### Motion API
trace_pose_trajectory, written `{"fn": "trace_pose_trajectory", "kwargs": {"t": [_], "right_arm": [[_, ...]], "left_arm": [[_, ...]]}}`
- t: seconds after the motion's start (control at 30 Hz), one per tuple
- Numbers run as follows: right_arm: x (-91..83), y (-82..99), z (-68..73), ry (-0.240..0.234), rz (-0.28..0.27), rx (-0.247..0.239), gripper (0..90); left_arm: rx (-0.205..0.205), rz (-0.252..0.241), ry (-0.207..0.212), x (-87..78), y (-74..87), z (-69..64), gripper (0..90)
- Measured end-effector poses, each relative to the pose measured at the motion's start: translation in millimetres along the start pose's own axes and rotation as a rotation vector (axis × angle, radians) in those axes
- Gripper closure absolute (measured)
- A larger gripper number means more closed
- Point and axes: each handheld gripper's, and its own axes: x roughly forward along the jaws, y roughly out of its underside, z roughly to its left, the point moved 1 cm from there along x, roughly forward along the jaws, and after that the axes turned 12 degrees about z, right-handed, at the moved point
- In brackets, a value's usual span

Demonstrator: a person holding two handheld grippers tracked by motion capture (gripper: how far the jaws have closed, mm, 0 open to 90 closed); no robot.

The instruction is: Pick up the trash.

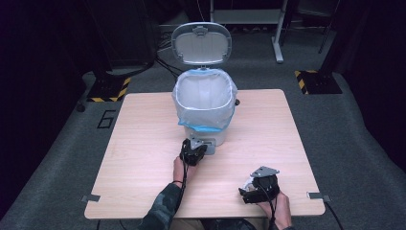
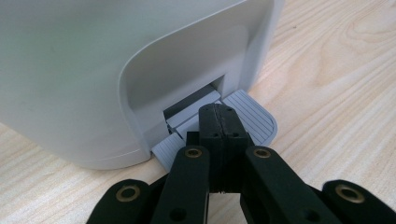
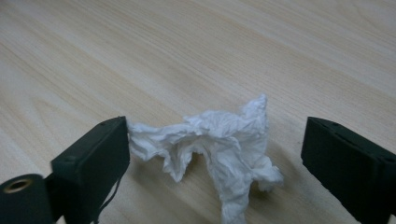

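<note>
Crumpled white tissue (image 3: 219,144) lies on the pale wood-grain table (image 1: 143,158) between the wide-apart jaws of the right gripper (image 3: 215,154), one pad touching it, not gripped. Left gripper (image 2: 219,123), jaws closed together, presses the ribbed grey pedal (image 2: 252,119) of the smooth bin (image 1: 203,103); lid (image 1: 201,43) raised, translucent liner (image 1: 191,108) inside

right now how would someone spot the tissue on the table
Start at the white bin with its lid up, mid-table. Come to the near right corner, where the right gripper lies low. The tissue is the crumpled white wad between its open jaws, the sole loose thing on the wood.
</note>
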Motion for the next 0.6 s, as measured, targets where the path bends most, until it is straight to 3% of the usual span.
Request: {"fn": "trace_pose_trajectory", "kwargs": {"t": [0.03, 0.07, 0.1, 0.2, 0.4, 0.47, 0.6], "right_arm": [[0.3, 0.2, -0.4, -0.003, -0.004, -0.003, 15.0], [0.6, 1.0, -0.3, 0.009, 0.007, 0.0, 25.5], [0.6, 1.0, -0.3, 0.009, 0.007, 0.0, 25.5], [-1.8, 1.8, -2.4, 0.017, -0.001, -0.007, 40.6], [-5.8, 3.1, -8.9, 0.015, 0.0, 0.028, 69.4], [-6.5, 3.6, -12.1, 0.013, 0.001, 0.035, 75.2], [-8.1, 4.7, -17.8, -0.006, -0.002, 0.057, 78.3]], "left_arm": [[0.002, -0.003, -0.001, 0.2, -0.1, 0.1, 90.0], [0.003, -0.006, -0.001, 0.2, -0.2, -0.3, 90.0], [0.003, -0.005, -0.002, 0.4, -0.1, -0.4, 90.0], [0.002, -0.004, 0.0, 0.2, -0.2, 0.0, 90.0], [0.002, -0.004, -0.001, 0.3, -0.1, 0.0, 90.0], [0.003, -0.005, -0.002, 0.4, -0.2, -0.3, 90.0], [0.001, -0.002, -0.001, 0.1, -0.1, 0.0, 90.0]]}}
